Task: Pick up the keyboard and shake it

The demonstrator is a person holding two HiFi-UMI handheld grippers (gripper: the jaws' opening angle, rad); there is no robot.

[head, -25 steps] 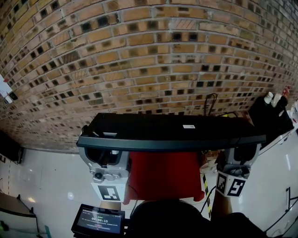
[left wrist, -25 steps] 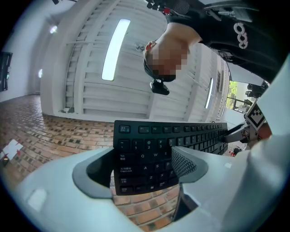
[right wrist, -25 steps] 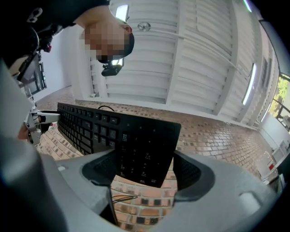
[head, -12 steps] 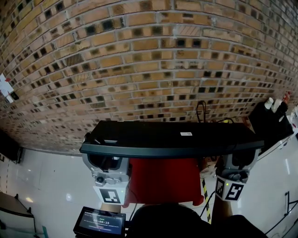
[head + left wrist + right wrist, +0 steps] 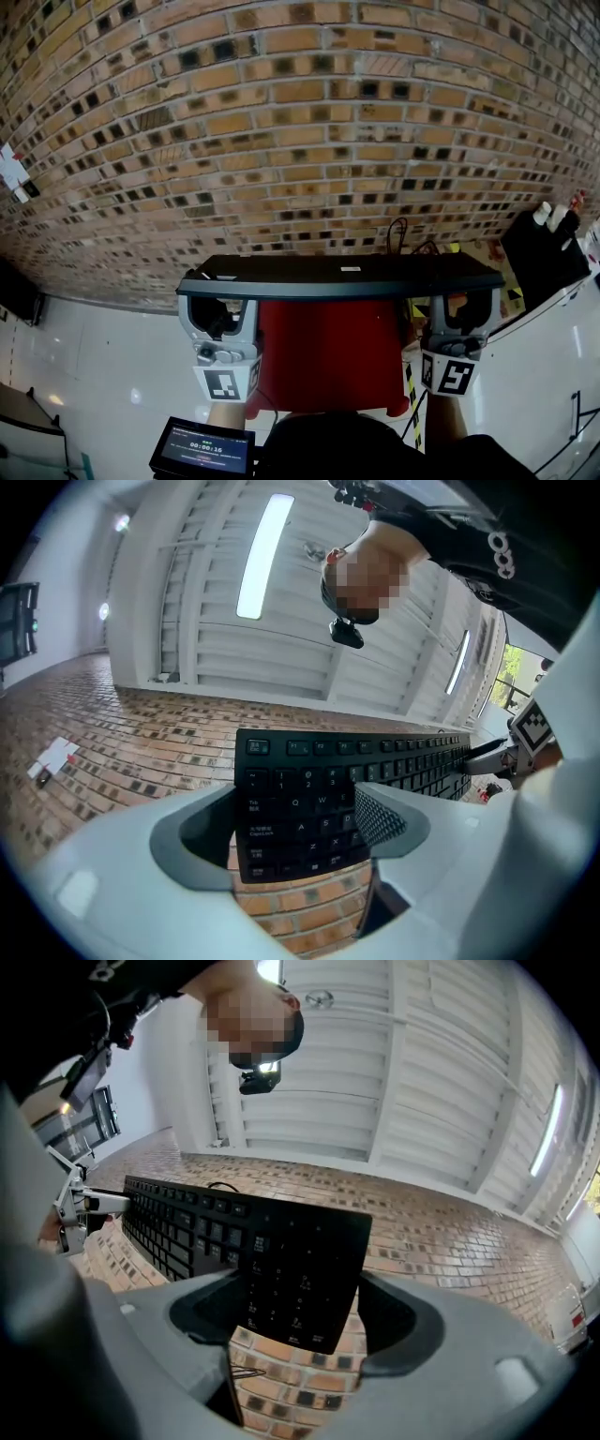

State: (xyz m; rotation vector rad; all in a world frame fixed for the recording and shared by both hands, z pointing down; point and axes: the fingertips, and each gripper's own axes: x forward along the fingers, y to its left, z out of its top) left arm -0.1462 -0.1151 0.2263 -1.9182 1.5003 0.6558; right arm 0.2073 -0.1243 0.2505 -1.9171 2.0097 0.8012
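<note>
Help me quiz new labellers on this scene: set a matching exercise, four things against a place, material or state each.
1 left tool
2 right tool
3 small screen
4 wall

A brick
B shut on the keyboard, number-pad end
C bottom left of the head view
D shut on the keyboard, Esc end

Pairs: 1-D, 2-B, 3-C, 4-A
</note>
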